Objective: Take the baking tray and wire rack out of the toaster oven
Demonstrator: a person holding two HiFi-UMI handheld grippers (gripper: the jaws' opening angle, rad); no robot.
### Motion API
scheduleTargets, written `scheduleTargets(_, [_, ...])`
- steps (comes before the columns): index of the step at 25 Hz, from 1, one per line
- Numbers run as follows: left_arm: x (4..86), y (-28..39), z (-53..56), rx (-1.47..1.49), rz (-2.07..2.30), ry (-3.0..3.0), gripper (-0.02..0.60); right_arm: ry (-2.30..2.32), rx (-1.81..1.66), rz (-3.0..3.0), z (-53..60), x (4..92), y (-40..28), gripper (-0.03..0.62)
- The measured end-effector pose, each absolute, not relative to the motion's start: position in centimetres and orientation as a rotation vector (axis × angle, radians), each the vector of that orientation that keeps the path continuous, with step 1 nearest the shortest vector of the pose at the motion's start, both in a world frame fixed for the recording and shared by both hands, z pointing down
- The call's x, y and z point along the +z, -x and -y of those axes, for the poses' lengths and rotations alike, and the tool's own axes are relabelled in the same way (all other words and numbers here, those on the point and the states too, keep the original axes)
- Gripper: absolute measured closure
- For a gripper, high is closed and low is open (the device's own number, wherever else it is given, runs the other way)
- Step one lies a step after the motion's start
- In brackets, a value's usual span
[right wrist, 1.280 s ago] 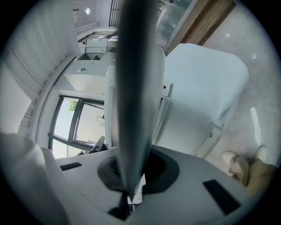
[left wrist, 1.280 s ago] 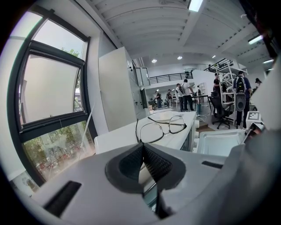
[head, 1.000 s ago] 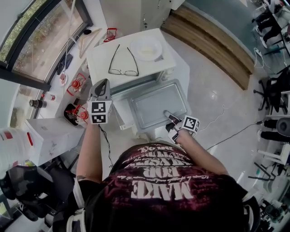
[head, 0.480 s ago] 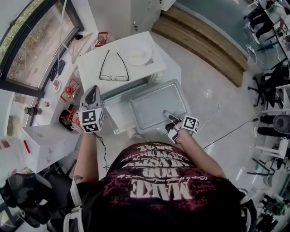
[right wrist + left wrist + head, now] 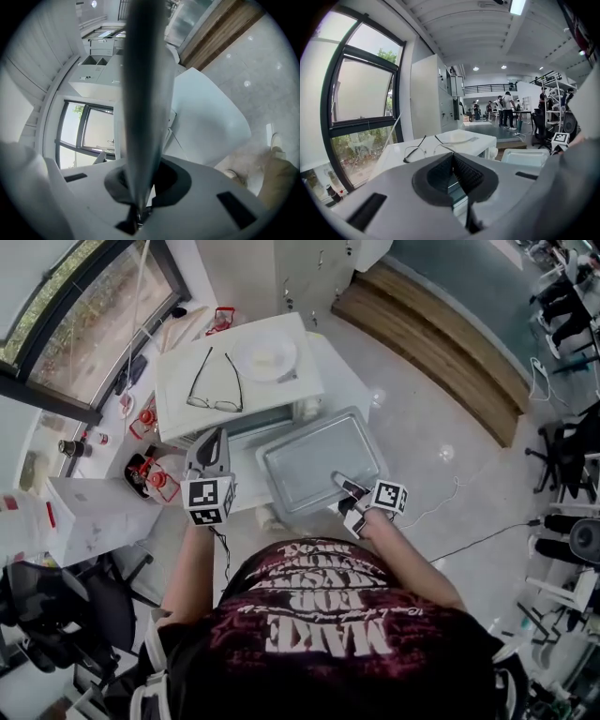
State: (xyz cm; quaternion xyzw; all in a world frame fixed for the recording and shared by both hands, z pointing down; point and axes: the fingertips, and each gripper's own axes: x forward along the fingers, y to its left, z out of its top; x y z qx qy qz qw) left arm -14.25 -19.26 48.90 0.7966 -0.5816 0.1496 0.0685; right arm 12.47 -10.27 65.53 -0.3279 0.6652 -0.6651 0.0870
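Baking tray (image 5: 314, 460) between right fingers (image 5: 346, 486) (tight)

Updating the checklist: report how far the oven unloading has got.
Done: the baking tray is clear of the toaster oven. In hand: the right tongs clamp its near rim. Left: set it down and fetch the wire rack, which is not in view; the left tongs are shut, empty.

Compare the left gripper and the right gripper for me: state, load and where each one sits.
The right gripper is shut on the near edge of the baking tray; the left gripper is shut on nothing. The right gripper holds the tray at its near right corner; the left gripper points at the front of the toaster oven, left of the tray. Both are shut and point forward.
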Motion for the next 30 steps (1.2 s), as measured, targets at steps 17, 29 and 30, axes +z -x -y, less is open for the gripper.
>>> scheduleTargets(17, [45.9, 1.2, 21.1, 0.329, 1.845, -2.271, 0.575, 0.665, -2.145, -2.157, 16.3, 66.2, -20.7, 0.582])
scheduleTargets(29, [47.4, 0.0, 28.6, 0.308, 1.637, -2.43, 0.575, 0.785, -2.187, -2.243, 19.3, 68.6, -20.0, 0.582])
scheduleTargets(30, [47.5, -0.5, 28.8, 0.3, 1.628, -2.431, 0.575, 0.773, -2.205, -2.252, 19.3, 68.7, -20.1, 0.582])
